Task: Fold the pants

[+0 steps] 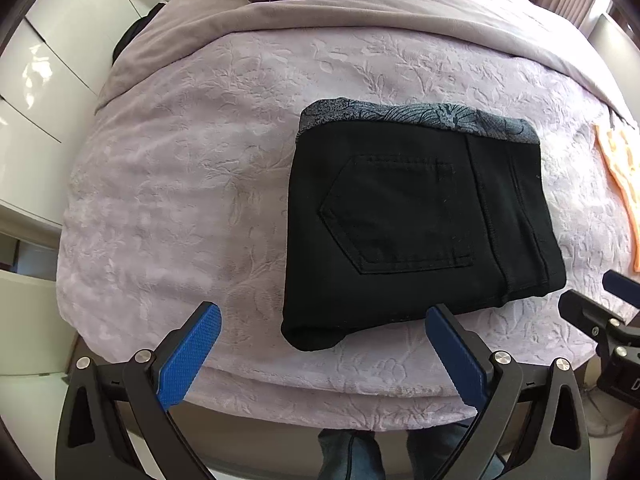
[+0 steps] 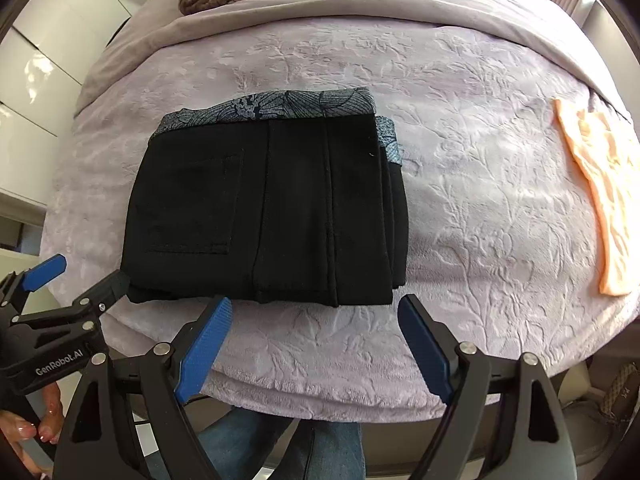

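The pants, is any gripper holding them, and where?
No. The folded black pants lie free on the bed. The left gripper and right gripper are both open, with nothing between their fingers.

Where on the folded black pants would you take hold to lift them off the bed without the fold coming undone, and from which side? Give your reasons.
Probably grip the folded pants at the thick near edge, coming from the bed's front edge, where both open grippers hover. All layers stack there, so one pinch catches them together. The far end shows the loose patterned waistband, likelier to peel open.
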`<state>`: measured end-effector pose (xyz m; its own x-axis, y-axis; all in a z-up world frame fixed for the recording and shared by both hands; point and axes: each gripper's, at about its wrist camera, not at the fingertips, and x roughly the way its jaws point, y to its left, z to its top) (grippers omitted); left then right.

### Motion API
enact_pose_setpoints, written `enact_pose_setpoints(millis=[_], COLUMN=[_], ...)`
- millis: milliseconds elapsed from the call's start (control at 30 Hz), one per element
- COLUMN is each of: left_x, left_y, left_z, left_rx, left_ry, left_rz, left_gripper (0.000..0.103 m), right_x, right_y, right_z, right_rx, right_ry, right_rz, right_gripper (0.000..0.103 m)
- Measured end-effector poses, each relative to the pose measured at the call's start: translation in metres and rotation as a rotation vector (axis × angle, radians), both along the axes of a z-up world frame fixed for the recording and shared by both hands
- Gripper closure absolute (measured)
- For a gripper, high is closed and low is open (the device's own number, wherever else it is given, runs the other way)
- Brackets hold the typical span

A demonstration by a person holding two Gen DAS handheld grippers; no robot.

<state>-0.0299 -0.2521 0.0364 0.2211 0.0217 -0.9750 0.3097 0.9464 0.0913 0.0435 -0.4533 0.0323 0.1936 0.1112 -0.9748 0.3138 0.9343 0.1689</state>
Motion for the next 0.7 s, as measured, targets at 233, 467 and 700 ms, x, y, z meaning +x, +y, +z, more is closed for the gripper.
enact_pose_setpoints(millis=[233, 467, 700], left_x=[-0.003, -0.006, -0.005], left_y=[-0.006, -0.010, -0.010], left_z=[0.005, 0.007, 0.008], left_rx=[-0.020, -0.015, -0.009], left_ry=[0.004, -0.001, -0.006], left_rz=[-0.014, -0.024, -0.018], left_gripper=[0.000, 0.000, 0.000], right_x=[-0.004, -0.003, -0.001], right_y=[0.000, 0.000, 0.003], right_z=[0.005, 0.007, 0.007], right_rx=[-0.015, -0.034, -0.039], right_ry=[0.004, 0.008, 0.011], right_rz=[-0.013, -0.008, -0.002], right_gripper=[0.016, 0.016, 0.016])
